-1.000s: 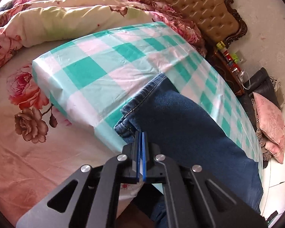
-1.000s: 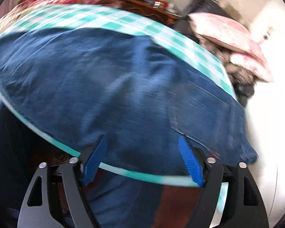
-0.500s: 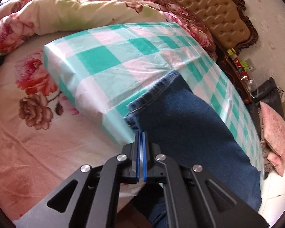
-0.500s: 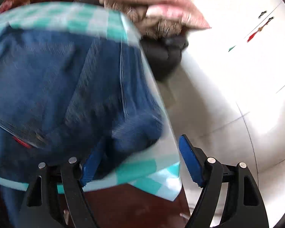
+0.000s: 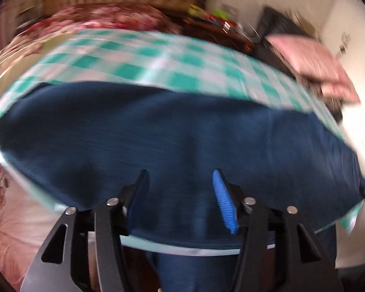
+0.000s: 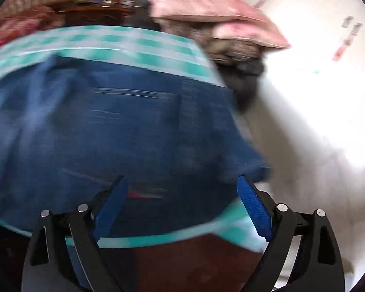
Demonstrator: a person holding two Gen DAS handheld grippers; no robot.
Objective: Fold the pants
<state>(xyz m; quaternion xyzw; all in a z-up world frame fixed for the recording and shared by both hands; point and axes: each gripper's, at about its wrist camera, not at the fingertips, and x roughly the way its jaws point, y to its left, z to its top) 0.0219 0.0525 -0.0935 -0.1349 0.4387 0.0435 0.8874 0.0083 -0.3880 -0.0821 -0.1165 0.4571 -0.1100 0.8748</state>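
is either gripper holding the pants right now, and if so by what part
Nothing is held. The left gripper and the right gripper are both open, with only air between their fingers, above the jeans spread on the checked cloth.

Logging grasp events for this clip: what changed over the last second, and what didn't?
The left tongs, shut at the jeans' hem earlier, have opened and swung to face the jeans' long side. The right tongs stay open, panning near the waist end. Jeans remain flat on the checked cloth.

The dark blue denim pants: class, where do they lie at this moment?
In both wrist views the dark blue denim pants lie spread across the green-and-white checked cloth, just ahead of both open tongs.
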